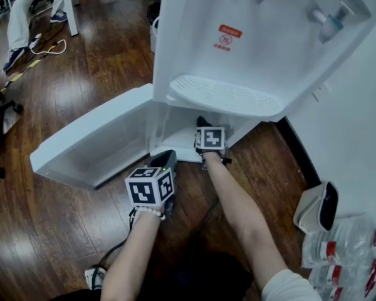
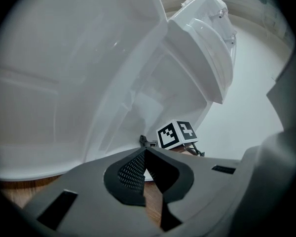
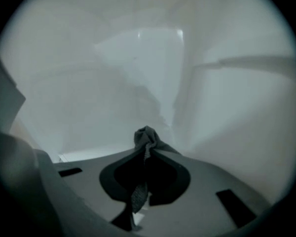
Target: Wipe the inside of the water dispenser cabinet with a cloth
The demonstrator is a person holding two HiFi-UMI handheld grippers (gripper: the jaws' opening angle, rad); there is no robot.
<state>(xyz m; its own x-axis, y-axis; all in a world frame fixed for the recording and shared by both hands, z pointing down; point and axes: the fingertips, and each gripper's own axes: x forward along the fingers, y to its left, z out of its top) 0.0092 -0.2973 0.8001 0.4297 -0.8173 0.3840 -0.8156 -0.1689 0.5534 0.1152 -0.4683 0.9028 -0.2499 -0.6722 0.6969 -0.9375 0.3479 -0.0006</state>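
While the white water dispenser [image 1: 250, 36] stood with its lower door [image 1: 91, 146] swung wide open, the cabinet [image 1: 175, 133] behind that door lay exposed, and the right gripper [image 1: 202, 123] reached just inside the cabinet's mouth. That put the job, by my reading, in the wiping stage itself: the door was already open and the cloth [image 3: 147, 137] was already inside. How much of the cabinet had been cleaned could not be judged. In the right gripper view its inner walls looked evenly pale, with no streak, damp patch or dirt to mark wiped from unwiped. The walls, the floor of the cabinet and perhaps the inner face of the door may all have remained to be covered.

The right gripper's jaws were clamped on the cloth. The dark grey fabric bunched up in a knot at the very tips, facing the cabinet's back corner, and a thin tail hung back between the pads. Whether the knot touched a cabinet wall could not be made out.

The left gripper [image 2: 145, 154] waited outside the cabinet, just in front of its mouth and above the wooden floor [image 1: 62, 243]. Its jaws were pressed together with nothing between them.
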